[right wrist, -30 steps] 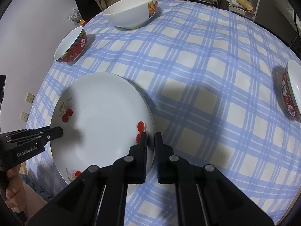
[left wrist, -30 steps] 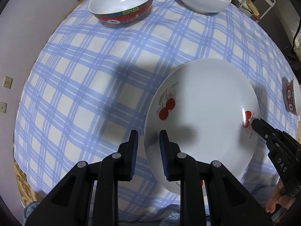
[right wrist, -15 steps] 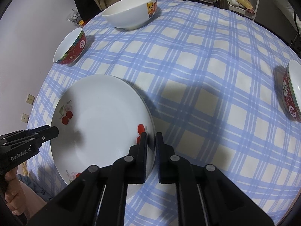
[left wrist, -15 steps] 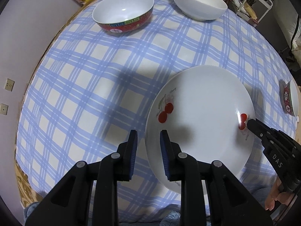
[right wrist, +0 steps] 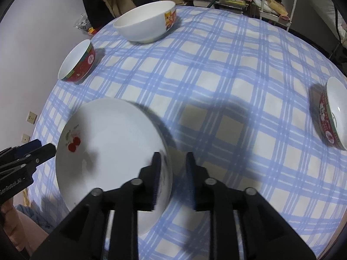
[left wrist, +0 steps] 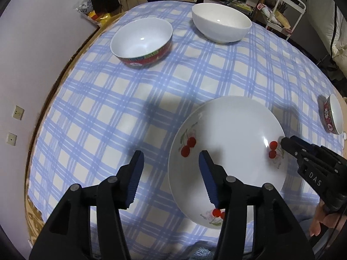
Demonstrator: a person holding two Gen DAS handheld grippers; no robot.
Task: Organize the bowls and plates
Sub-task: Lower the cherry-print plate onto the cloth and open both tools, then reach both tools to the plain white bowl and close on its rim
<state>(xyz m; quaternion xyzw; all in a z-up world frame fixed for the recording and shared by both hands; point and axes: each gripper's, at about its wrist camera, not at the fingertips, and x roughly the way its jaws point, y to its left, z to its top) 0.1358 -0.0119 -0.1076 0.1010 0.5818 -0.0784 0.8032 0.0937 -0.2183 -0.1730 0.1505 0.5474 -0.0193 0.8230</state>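
Observation:
A white plate with red cherries point(left wrist: 229, 143) lies on the blue checked tablecloth point(left wrist: 121, 108) near the front edge. My left gripper point(left wrist: 171, 158) straddles the plate's left rim. Its jaws are opening, one finger outside the rim and one over the plate, neither pad touching. In the right wrist view the plate point(right wrist: 112, 143) has its right rim between the fingers of my right gripper point(right wrist: 173, 158). Those jaws are also opening and stand off the rim, which is blurred. The right gripper point(left wrist: 286, 143) shows at the plate's far side, the left gripper point(right wrist: 43, 149) likewise.
A red-sided bowl point(left wrist: 141, 41) and a white bowl point(left wrist: 221, 21) stand at the back. Another red bowl point(left wrist: 334, 114) sits at the right edge. Bookshelves and a white cart point(left wrist: 290, 10) stand beyond the table. A wall with sockets point(left wrist: 18, 112) is on the left.
Both pairs of jaws were closed on the plate's rim and have spread apart, letting it go. The left gripper has risen, so more of the table shows.

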